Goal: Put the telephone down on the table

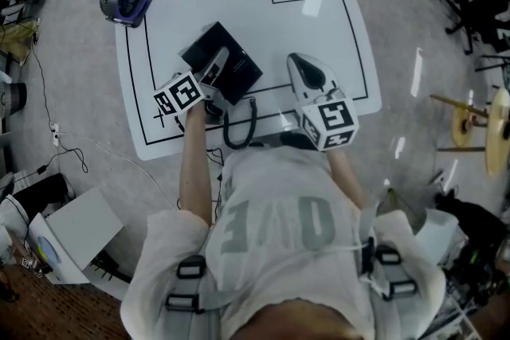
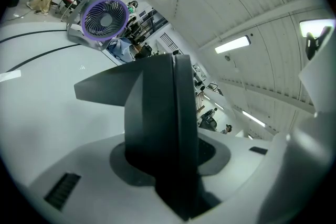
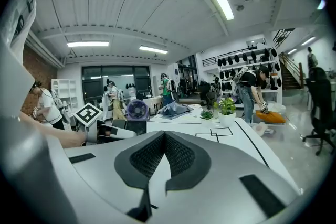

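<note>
L gripper: jaws part-open, clamped on black telephone, centre-left of head view over white table; can't tell if it touches. Cord loops below. R gripper: jaws together, empty, centre-right. Both forearms reach up-frame. Shirt lettering unreadable.

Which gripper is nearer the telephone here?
Left. The left gripper has its jaws closed on the telephone; the right gripper is off to the telephone's right, apart from it, jaws together and empty.
</note>
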A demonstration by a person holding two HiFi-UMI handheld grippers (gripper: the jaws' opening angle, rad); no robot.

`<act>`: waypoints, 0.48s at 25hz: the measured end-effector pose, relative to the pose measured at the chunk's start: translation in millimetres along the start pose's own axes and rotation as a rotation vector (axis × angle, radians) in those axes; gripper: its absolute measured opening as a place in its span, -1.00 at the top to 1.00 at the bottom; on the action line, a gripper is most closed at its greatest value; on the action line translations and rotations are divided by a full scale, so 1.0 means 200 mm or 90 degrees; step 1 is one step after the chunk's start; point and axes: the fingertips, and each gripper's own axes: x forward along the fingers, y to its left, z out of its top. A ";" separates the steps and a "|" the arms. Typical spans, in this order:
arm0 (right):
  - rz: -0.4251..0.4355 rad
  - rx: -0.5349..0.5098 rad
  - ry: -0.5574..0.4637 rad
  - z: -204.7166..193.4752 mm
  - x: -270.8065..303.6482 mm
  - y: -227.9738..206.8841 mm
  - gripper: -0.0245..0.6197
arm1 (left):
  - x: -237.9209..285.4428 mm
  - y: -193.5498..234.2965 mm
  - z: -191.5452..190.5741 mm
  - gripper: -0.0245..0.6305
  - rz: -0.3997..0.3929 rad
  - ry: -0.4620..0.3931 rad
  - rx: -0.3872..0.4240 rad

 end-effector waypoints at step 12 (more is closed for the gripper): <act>-0.010 0.008 0.019 -0.05 0.01 -0.02 0.90 | -0.02 0.08 -0.03 0.42 -0.001 -0.018 -0.093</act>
